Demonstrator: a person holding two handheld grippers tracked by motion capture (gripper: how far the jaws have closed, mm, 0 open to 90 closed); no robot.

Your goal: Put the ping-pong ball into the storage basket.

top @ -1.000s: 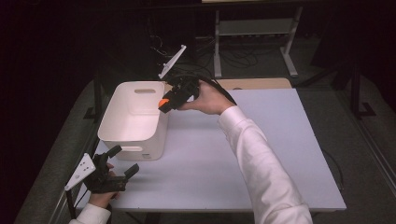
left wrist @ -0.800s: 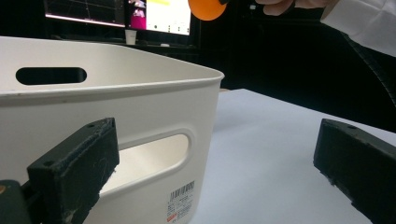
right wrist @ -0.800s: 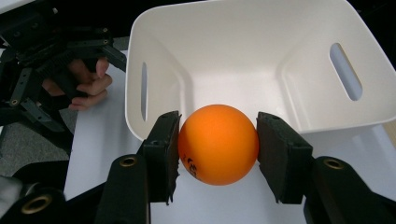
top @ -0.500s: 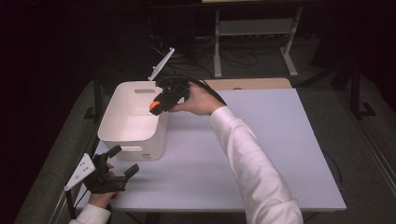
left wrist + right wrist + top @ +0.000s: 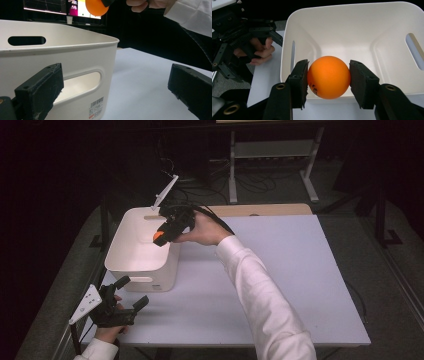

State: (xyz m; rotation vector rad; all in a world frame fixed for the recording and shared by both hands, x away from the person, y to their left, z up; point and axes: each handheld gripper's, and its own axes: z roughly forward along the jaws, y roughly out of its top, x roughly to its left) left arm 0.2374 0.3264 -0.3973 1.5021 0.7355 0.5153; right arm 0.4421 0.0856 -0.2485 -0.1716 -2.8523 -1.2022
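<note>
An orange ball (image 5: 329, 77) sits pinched between the two black pads of my right gripper (image 5: 328, 77), which is shut on it. In the high view that gripper (image 5: 159, 239) holds the ball (image 5: 158, 238) over the right rim of a white plastic bin (image 5: 131, 262), tilted down toward the inside. The bin's inside (image 5: 352, 32) looks bare. My left gripper (image 5: 129, 292) rests open at the table's front left corner, just in front of the bin. Its jaws frame the bin's near wall (image 5: 82, 62), and the ball (image 5: 97, 7) hangs above in that view.
The bin has cut-out handles and a barcode label (image 5: 96, 108) on the near wall. The white table (image 5: 295, 280) stretches to the right of the bin. A wooden board (image 5: 265, 210) lies along the far edge; a metal stand (image 5: 272, 155) and cables sit on the floor beyond.
My right hand has carried the ball leftward, from beside the bin's right wall to above its rim. The left gripper has stayed put.
</note>
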